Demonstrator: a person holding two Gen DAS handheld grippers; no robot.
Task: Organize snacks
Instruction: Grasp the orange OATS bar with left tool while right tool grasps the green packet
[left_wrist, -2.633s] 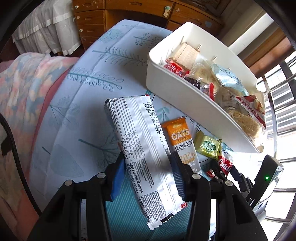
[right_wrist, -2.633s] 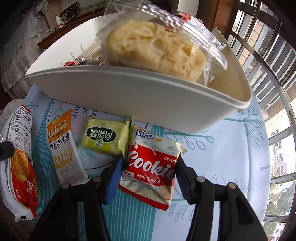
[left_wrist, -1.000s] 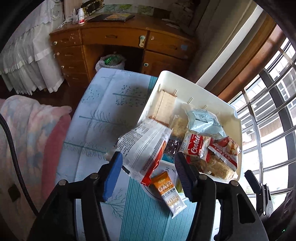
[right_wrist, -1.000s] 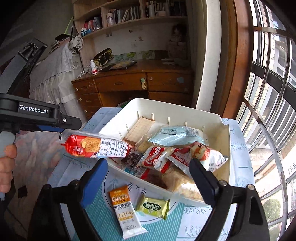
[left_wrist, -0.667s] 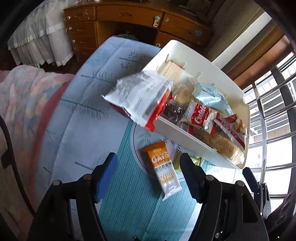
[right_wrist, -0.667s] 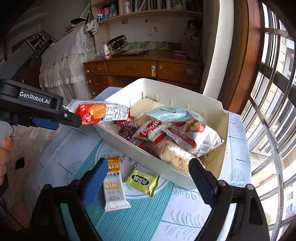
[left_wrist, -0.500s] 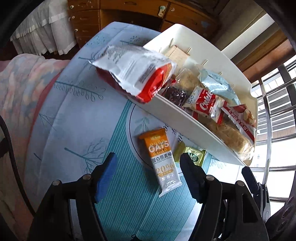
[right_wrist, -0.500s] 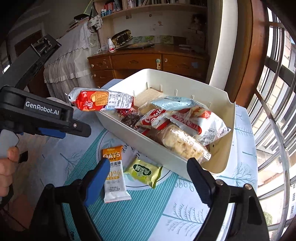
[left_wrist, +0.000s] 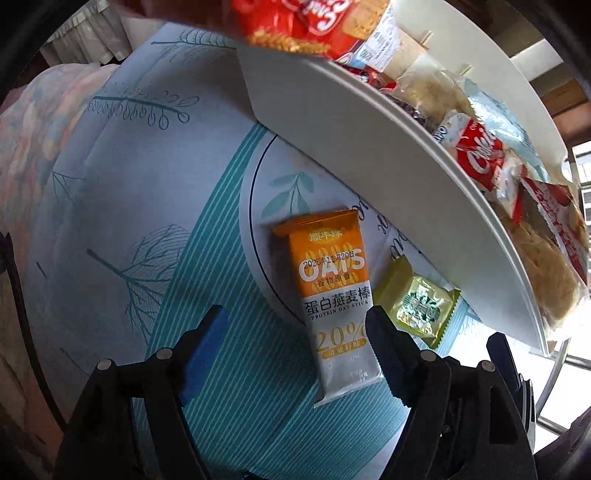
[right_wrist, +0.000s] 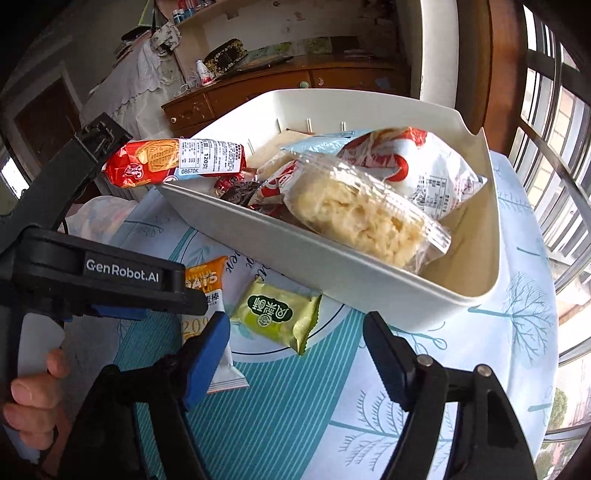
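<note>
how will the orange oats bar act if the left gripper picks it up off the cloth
The oats bar lies flat in a thin, glossy wrapper, so it is probably light and a bit slippery. Its crimped ends look floppy; the middle likely stays fairly stiff.

Oat bar (left_wrist: 334, 295) on tablecloth (left_wrist: 122, 206), small packet (left_wrist: 421, 306) just right, snack-filled bin (left_wrist: 369, 147) behind

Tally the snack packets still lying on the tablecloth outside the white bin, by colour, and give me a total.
Orange and white oat bar: 1
Green packet: 1
Total on the tablecloth, outside the white bin: 2
</note>
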